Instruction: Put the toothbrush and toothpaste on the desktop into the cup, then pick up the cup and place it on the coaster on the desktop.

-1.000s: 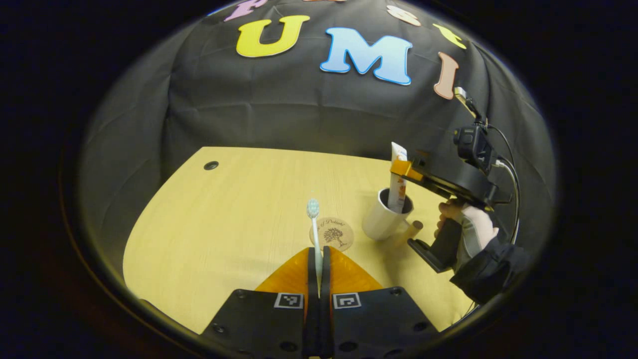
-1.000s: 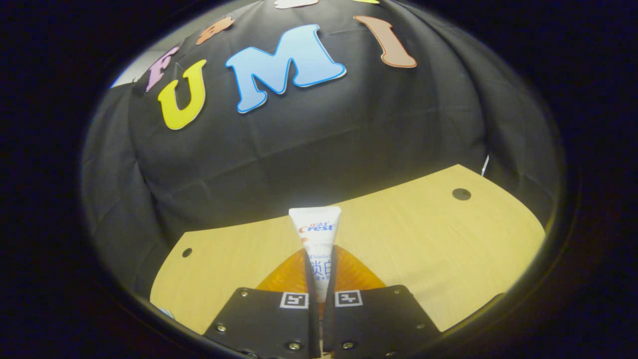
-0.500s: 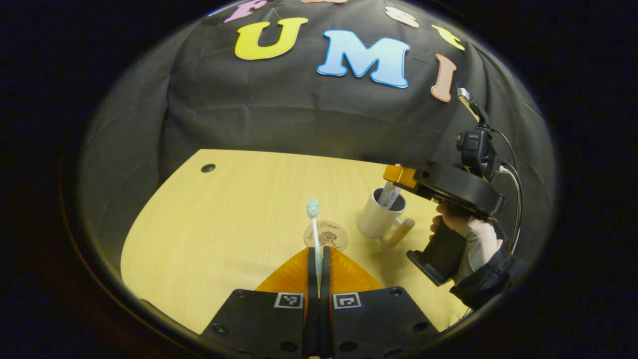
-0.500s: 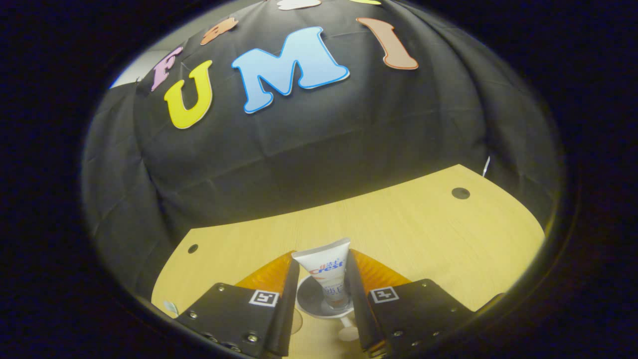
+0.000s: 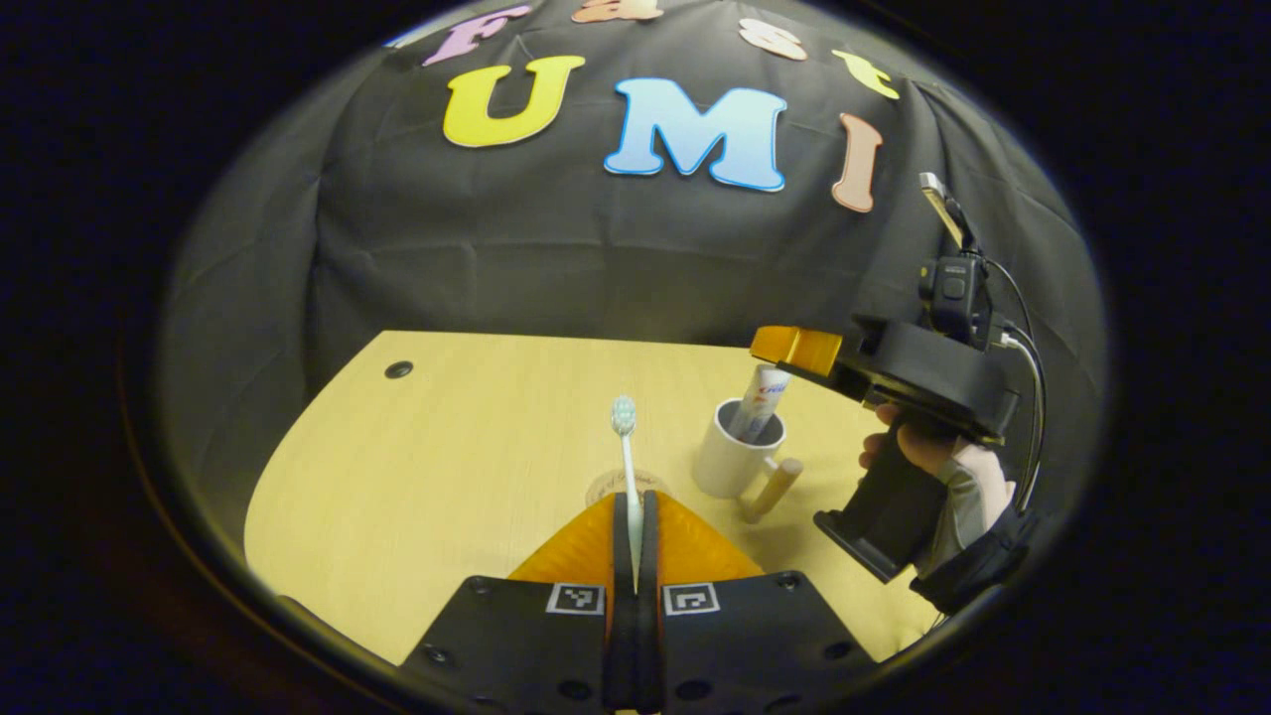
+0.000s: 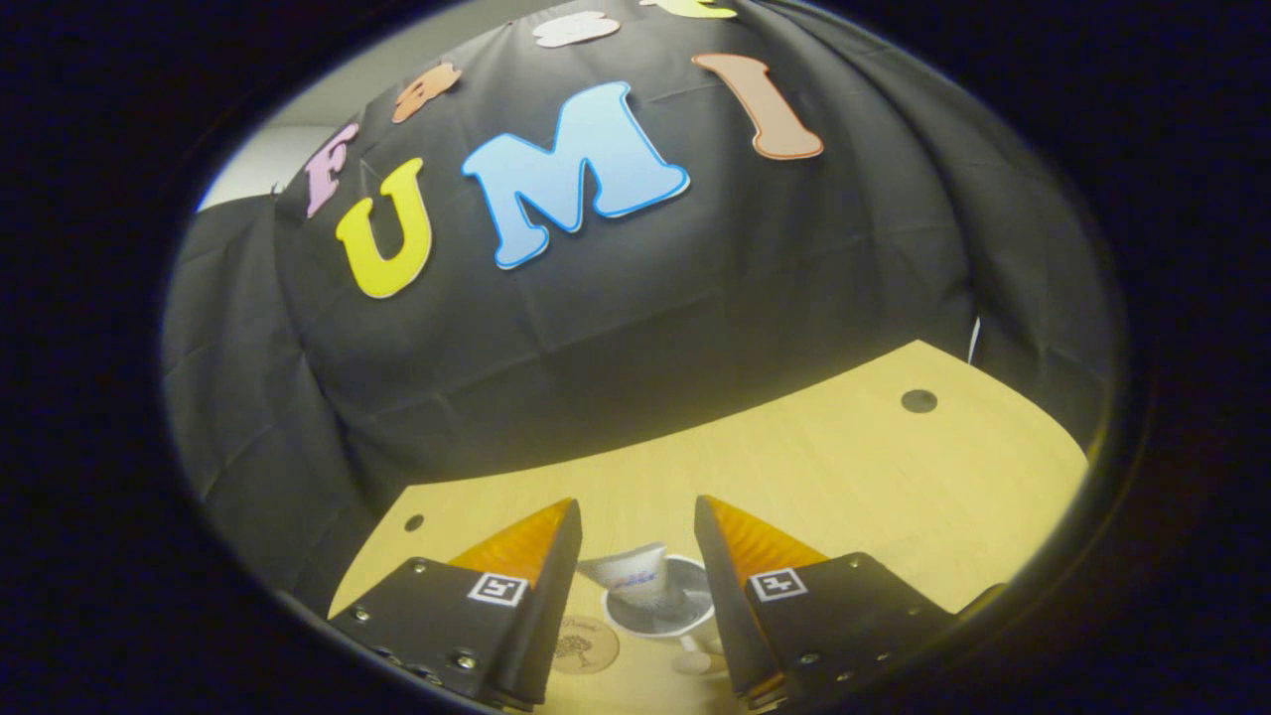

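A: Right gripper [image 6: 635,556] is spread wide above the cup [image 5: 730,465]; toothpaste [image 5: 760,399] stands inside, let go.
B: Toothbrush [image 5: 627,467]?
A: Left gripper [image 5: 634,516] is clamped on it, upright, short of the cup. Coaster [image 6: 584,643] sits bare beside the cup. Brush drop and cup move remain.

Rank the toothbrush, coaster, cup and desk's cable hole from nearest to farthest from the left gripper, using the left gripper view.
1. toothbrush: clamped in the left gripper jaws, head pointing away.
2. coaster: on the desk just beyond the jaws, partly hidden behind them.
3. cup: farther off to the right, toothpaste standing inside.
4. cable hole: far left corner, near the wall.
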`<control>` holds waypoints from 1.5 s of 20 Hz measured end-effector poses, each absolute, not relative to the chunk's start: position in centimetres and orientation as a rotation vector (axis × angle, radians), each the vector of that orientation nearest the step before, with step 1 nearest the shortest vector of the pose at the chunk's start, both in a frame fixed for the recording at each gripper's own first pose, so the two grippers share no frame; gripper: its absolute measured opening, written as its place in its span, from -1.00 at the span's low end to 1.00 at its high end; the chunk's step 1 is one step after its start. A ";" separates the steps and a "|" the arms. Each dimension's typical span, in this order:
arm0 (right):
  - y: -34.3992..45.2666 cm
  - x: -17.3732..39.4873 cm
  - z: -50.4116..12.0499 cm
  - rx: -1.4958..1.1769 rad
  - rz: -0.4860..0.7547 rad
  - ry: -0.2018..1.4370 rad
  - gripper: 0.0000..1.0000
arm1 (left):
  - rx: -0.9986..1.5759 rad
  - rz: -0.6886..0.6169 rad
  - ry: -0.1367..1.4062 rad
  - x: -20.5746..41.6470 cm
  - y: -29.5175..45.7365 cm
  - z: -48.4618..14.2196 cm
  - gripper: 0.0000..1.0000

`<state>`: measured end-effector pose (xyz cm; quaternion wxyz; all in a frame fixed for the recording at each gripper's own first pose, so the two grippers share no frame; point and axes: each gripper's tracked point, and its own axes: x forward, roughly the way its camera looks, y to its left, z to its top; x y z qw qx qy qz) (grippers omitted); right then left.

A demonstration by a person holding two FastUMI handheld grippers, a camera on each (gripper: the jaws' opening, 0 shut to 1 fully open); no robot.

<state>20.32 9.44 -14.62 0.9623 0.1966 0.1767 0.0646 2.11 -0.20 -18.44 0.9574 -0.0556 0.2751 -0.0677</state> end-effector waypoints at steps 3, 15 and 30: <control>7.1 20.6 -12.4 0.440 0.096 0.304 0.33 | -0.091 -0.168 0.518 3.0 -1.3 -17.7 -0.85; -2.5 17.2 -13.1 0.463 -0.022 0.304 0.32 | -0.160 -0.312 0.332 11.8 -6.0 -13.8 -0.87; -10.0 12.3 -19.5 0.496 -0.129 0.380 0.32 | -0.204 -0.438 0.197 21.6 -9.3 -12.5 -0.87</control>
